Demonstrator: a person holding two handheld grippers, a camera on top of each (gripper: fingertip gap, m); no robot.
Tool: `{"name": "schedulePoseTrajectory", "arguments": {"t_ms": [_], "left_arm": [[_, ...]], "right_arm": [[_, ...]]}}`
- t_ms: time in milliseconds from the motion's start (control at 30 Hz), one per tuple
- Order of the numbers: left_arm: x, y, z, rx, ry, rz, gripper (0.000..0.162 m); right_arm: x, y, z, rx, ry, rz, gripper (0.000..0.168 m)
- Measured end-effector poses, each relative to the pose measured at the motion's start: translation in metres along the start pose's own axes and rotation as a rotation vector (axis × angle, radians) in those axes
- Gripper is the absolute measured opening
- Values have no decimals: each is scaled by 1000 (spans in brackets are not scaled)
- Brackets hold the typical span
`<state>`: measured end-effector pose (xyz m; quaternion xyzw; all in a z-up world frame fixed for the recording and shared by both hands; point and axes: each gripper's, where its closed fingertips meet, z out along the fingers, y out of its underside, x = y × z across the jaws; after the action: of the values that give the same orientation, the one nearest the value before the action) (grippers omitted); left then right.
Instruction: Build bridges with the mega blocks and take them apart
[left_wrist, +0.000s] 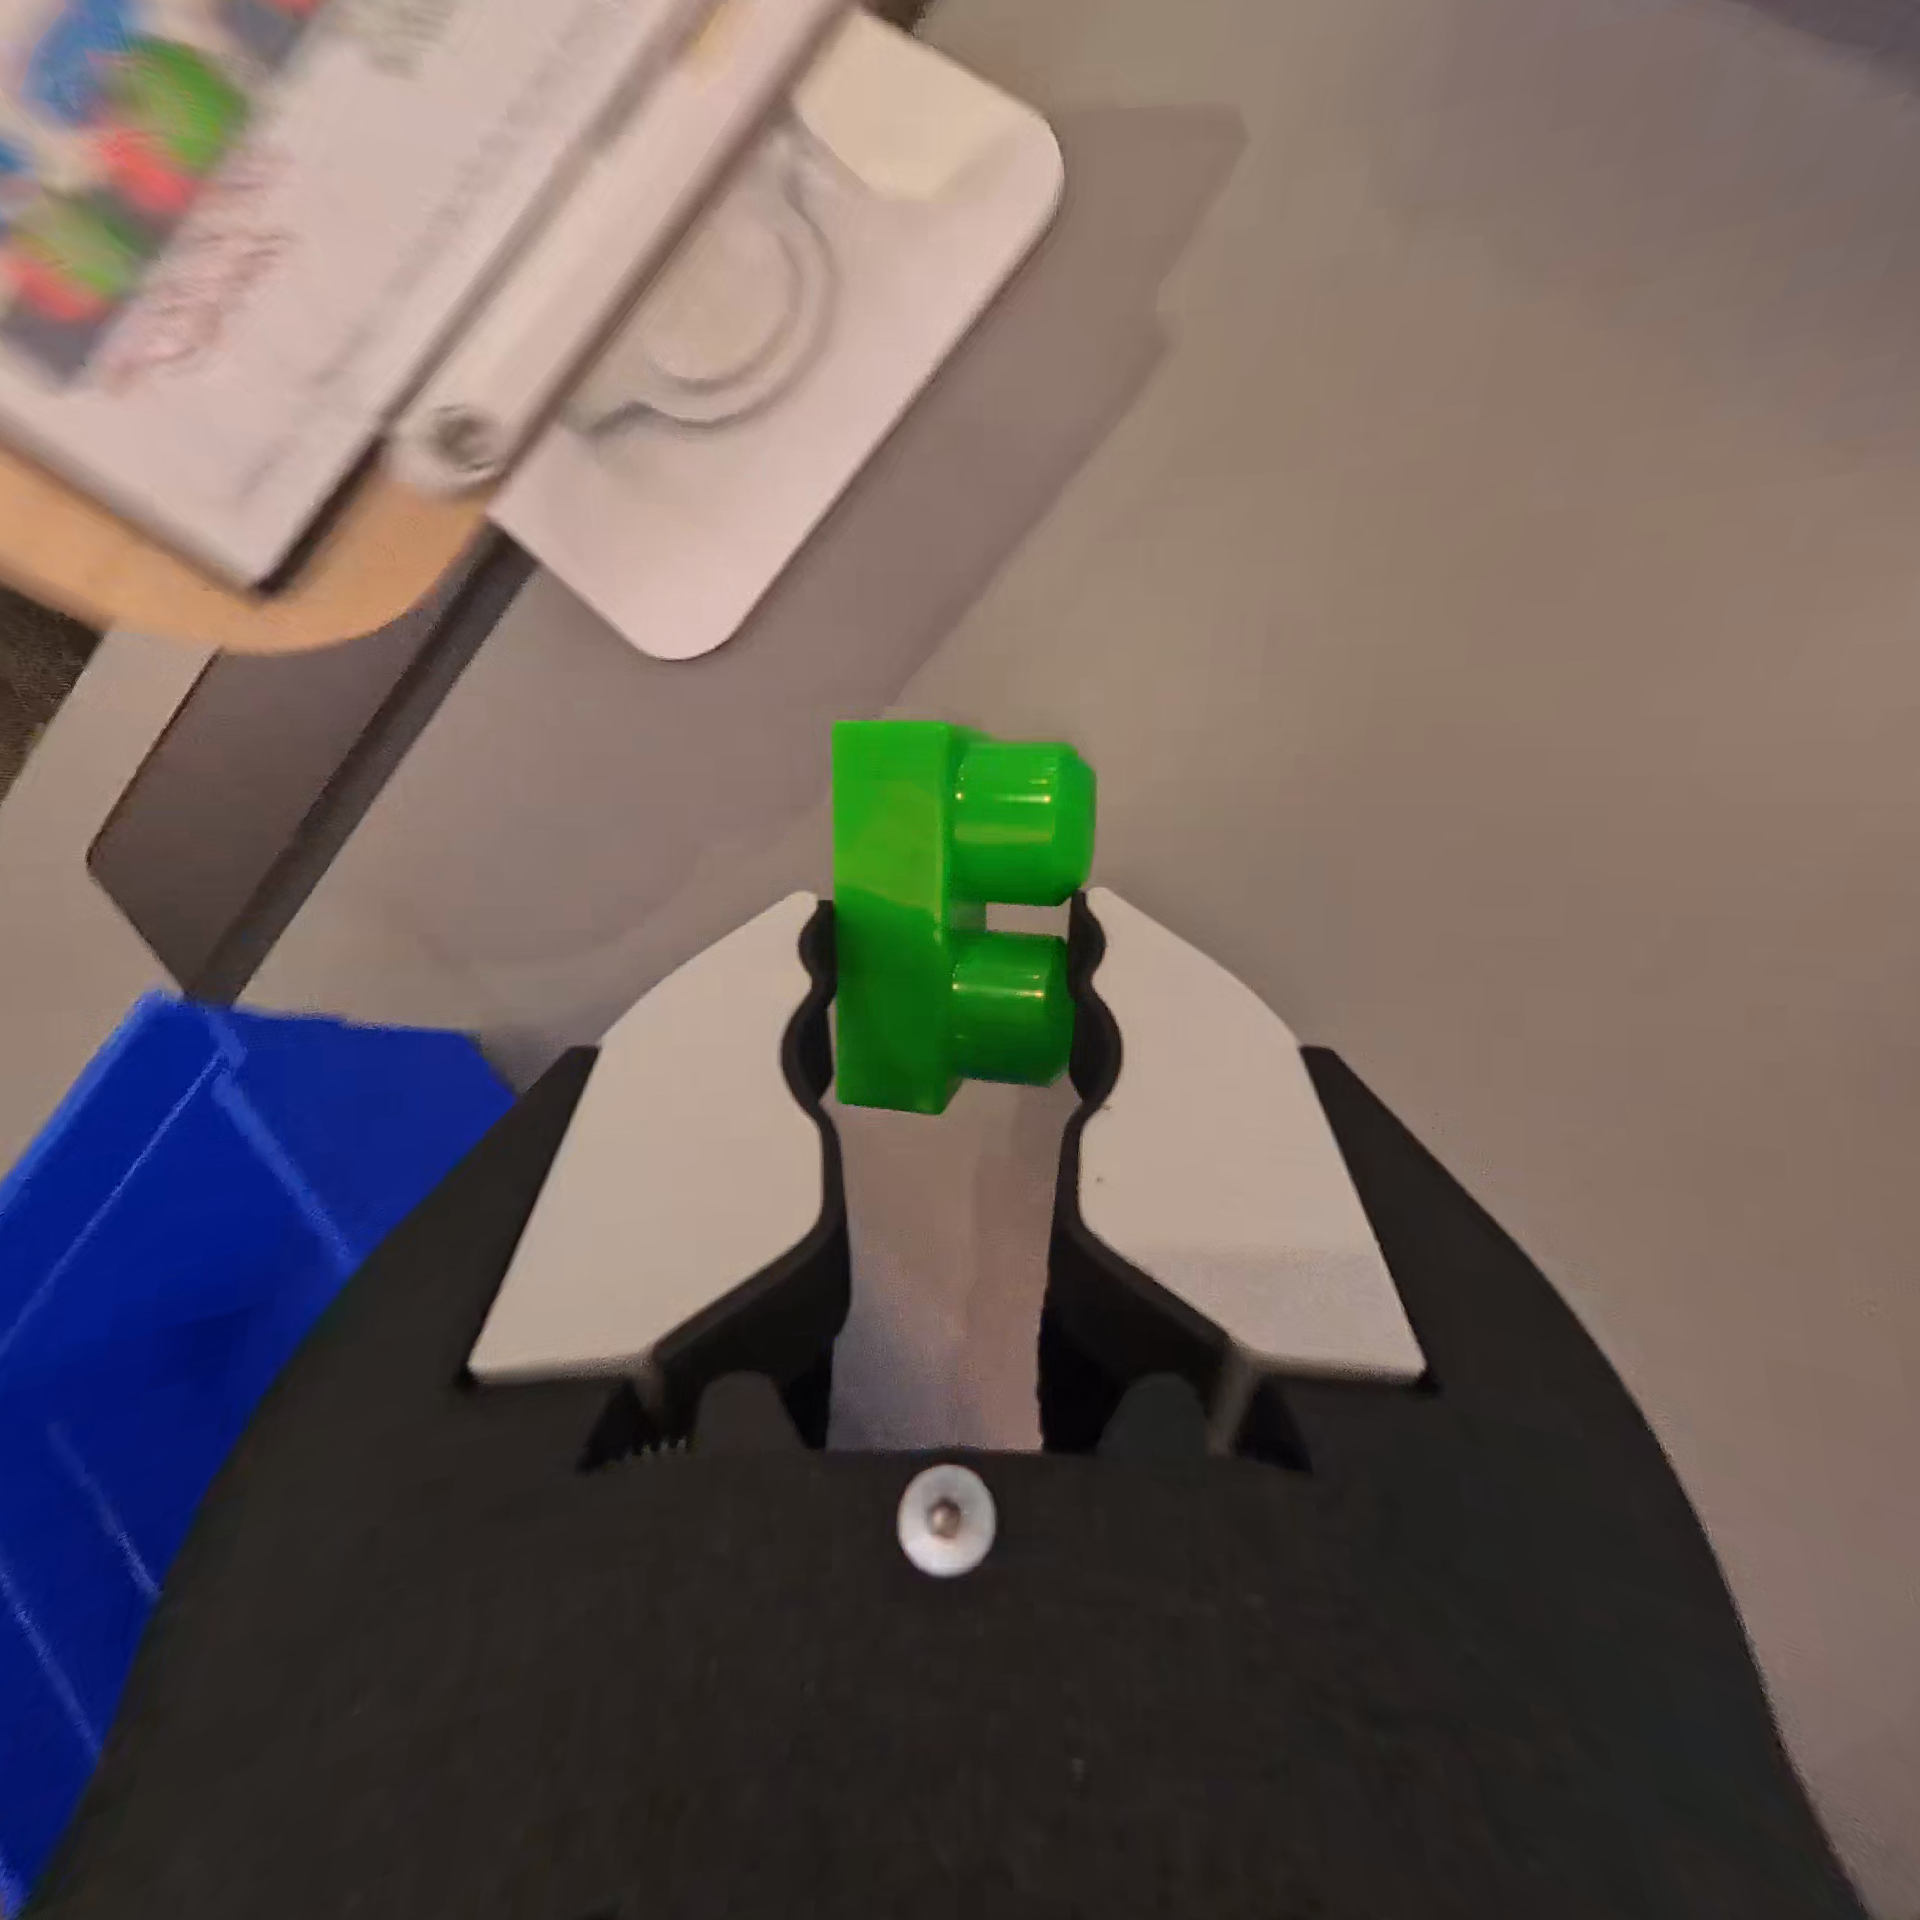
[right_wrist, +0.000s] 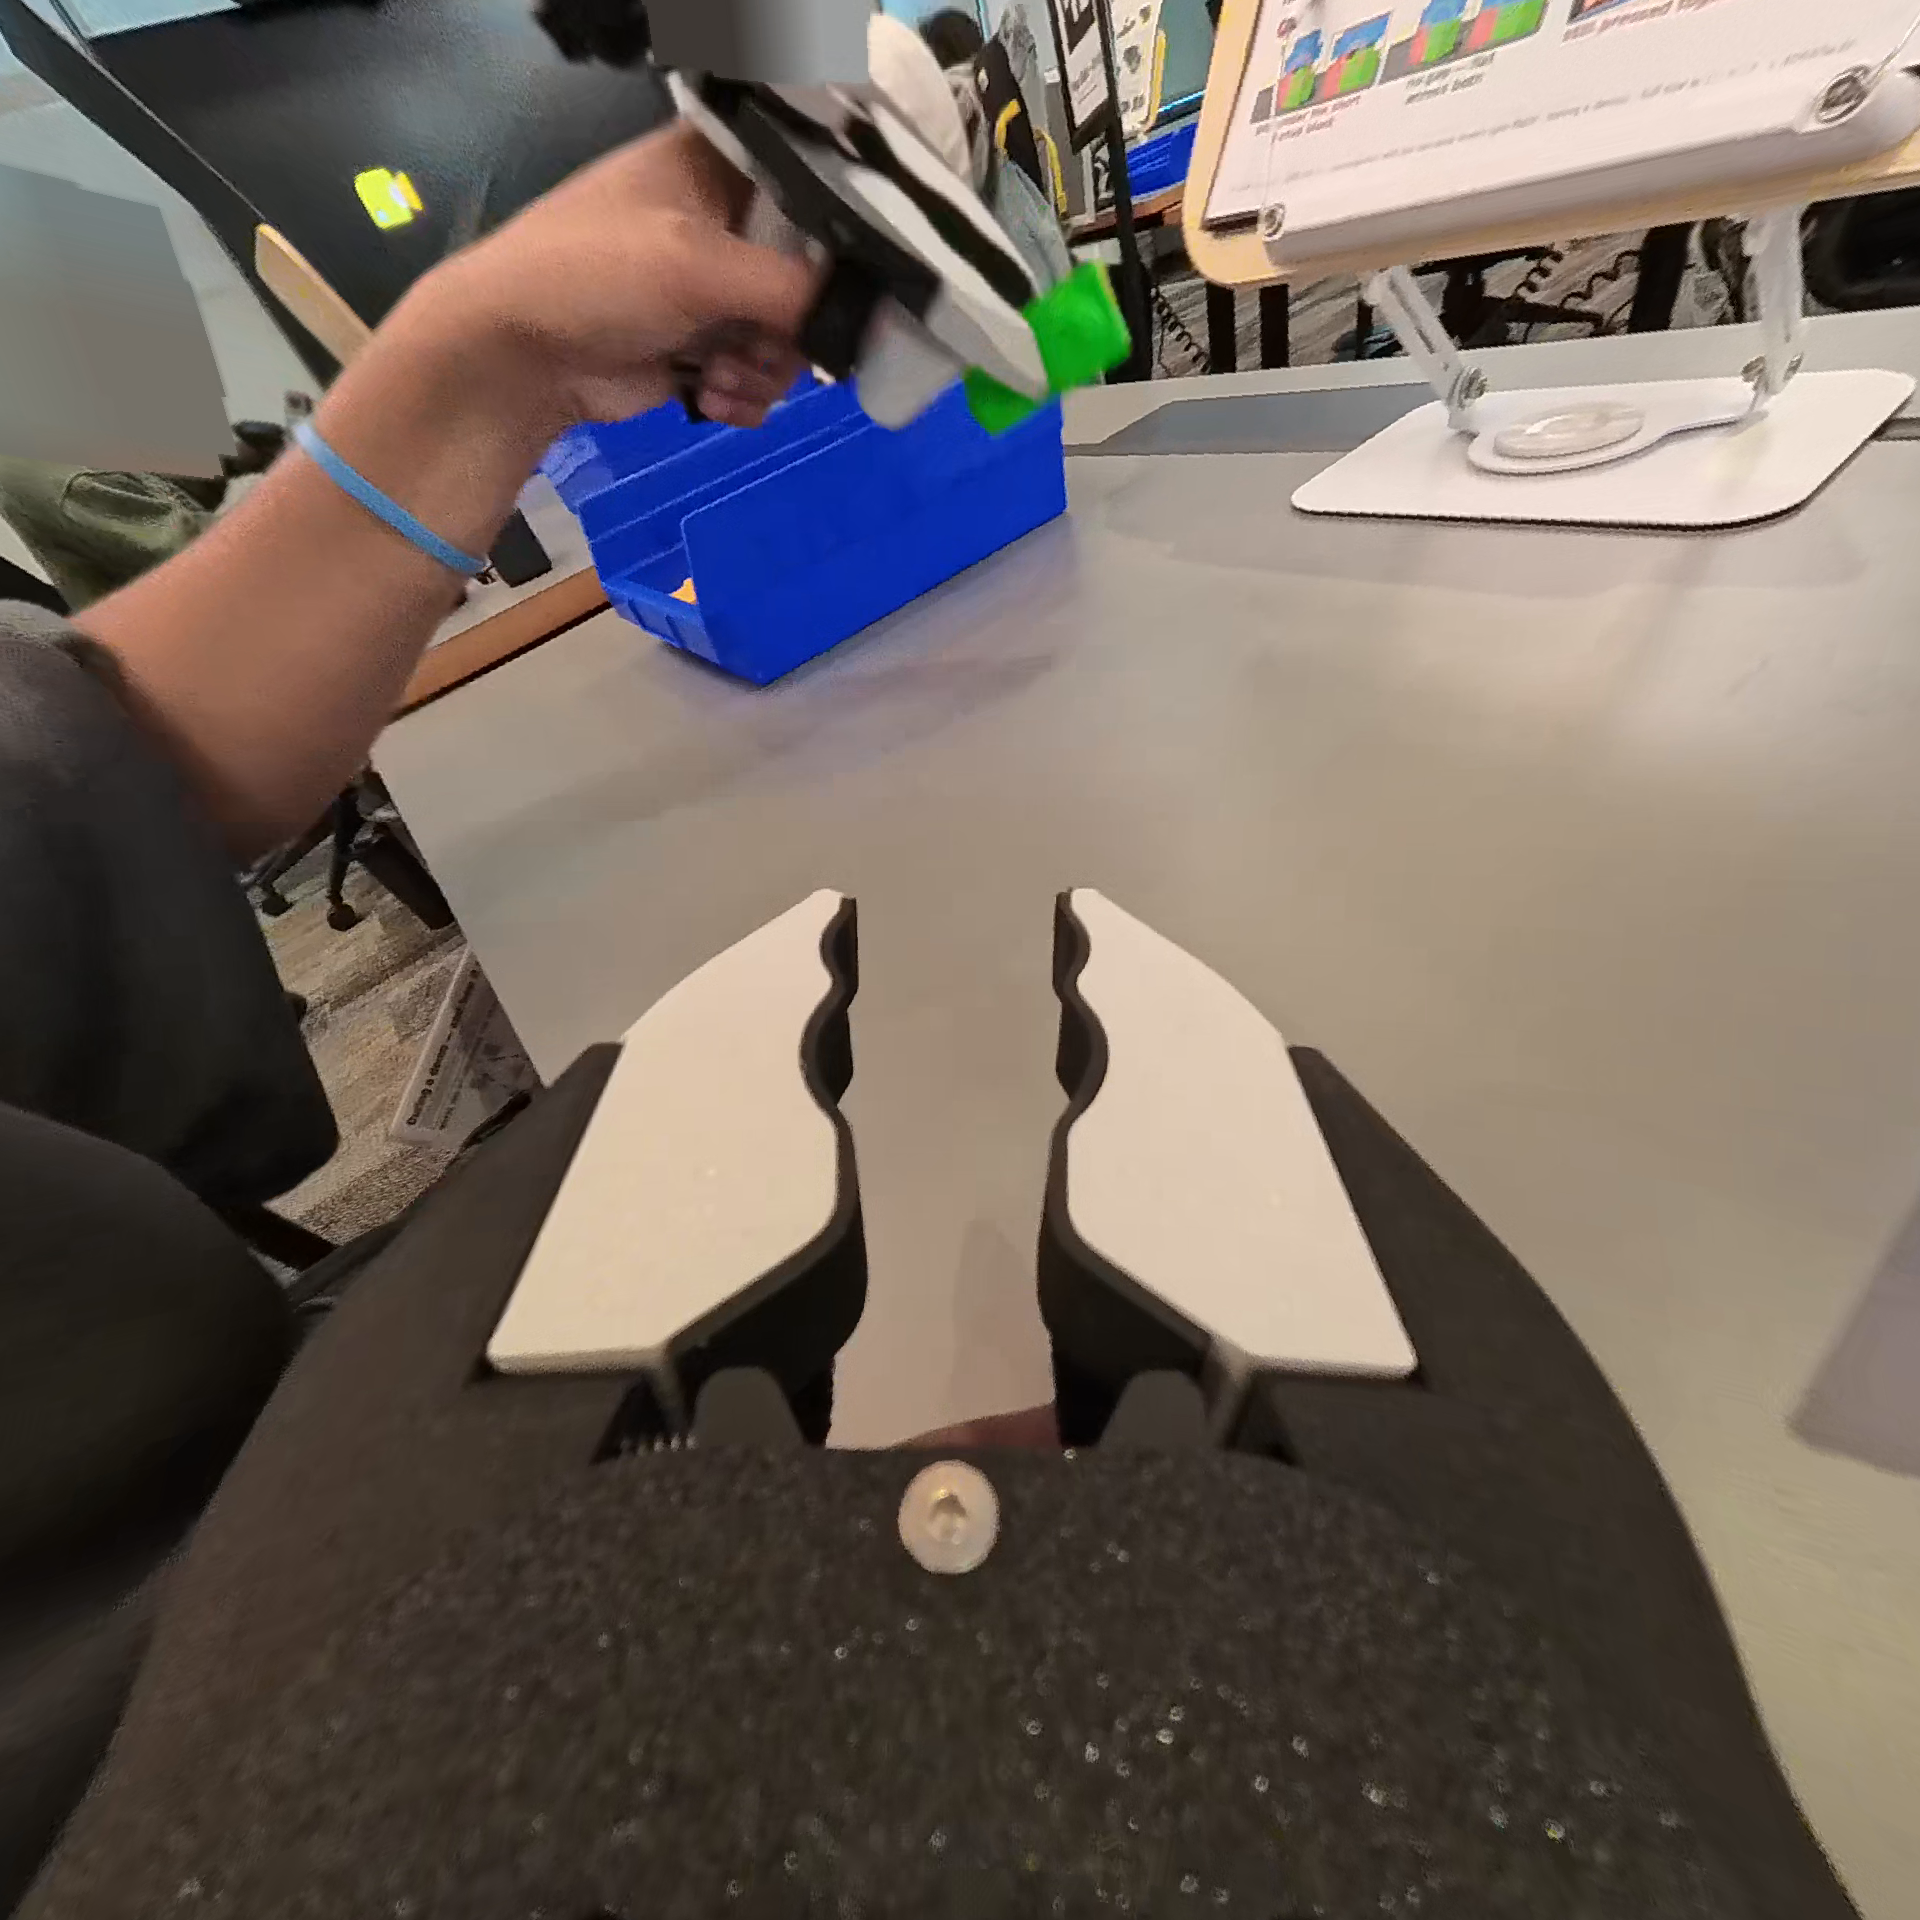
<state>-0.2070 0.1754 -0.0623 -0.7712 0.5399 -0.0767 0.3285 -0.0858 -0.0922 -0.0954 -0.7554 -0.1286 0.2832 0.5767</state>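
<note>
Left gripper (left_wrist: 951, 997) clamped on green block (left_wrist: 940, 914), studs sideways, held in air above grey table (right_wrist: 1299, 831) right of blue bin (right_wrist: 831, 540); right gripper (right_wrist: 956, 997) narrowly parted, empty; better set down studs-up on bare table, slowly.

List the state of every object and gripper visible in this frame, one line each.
left gripper: shut on the green block, held above the table.
green block: gripped sideways, studs pointing right.
right gripper: open, empty.
blue bin: on the table, contents mostly hidden.
tablet stand: upright, holding an instruction sheet.
</note>
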Motion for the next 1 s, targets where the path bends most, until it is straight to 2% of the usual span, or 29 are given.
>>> {"name": "schedulePoseTrajectory", "arguments": {"t_ms": [133, 267, 333, 467, 500, 533, 567, 633, 700, 767, 867, 1000], "left_arm": [[26, -18, 78, -123, 19, 63, 42], [33, -12, 132, -257, 70, 57, 42], [38, -5, 144, -301, 85, 75, 42], [43, -7, 146, -286, 80, 89, 43], [43, -6, 145, -283, 75, 89, 47], [43, -5, 143, -279, 67, 86, 59], [44, -4, 137, -267, 60, 79, 65], [49, -2, 112, -182, 70, 36, 67], [65, 0, 67, -10, 119, -65, 71], [78, 17, 13, 178, 134, -190, 72], [82, 82, -52, 334, 10, -392, 82], [77, 204, -96, 304, -252, -669, 89]], "right_arm": [[8, 3, -2, -5, 13, 20, 36], [11, 8, -2, -22, 19, 36, 36], [10, 10, -3, -28, 18, 35, 36], [6, 16, -4, -52, 19, 10, 36], [6, 17, -4, -58, 21, 4, 36], [5, 19, -3, -64, 21, 0, 36], [5, 20, -3, -67, 19, 0, 36], [2, 20, -3, -64, 5, 12, 36], [0, 20, -4, -59, -9, 22, 36], [-2, 20, -5, -59, -21, 29, 36], [-3, 20, -5, -64, -31, 28, 36], [-4, 21, 0, -81, -48, 29, 36]]}}
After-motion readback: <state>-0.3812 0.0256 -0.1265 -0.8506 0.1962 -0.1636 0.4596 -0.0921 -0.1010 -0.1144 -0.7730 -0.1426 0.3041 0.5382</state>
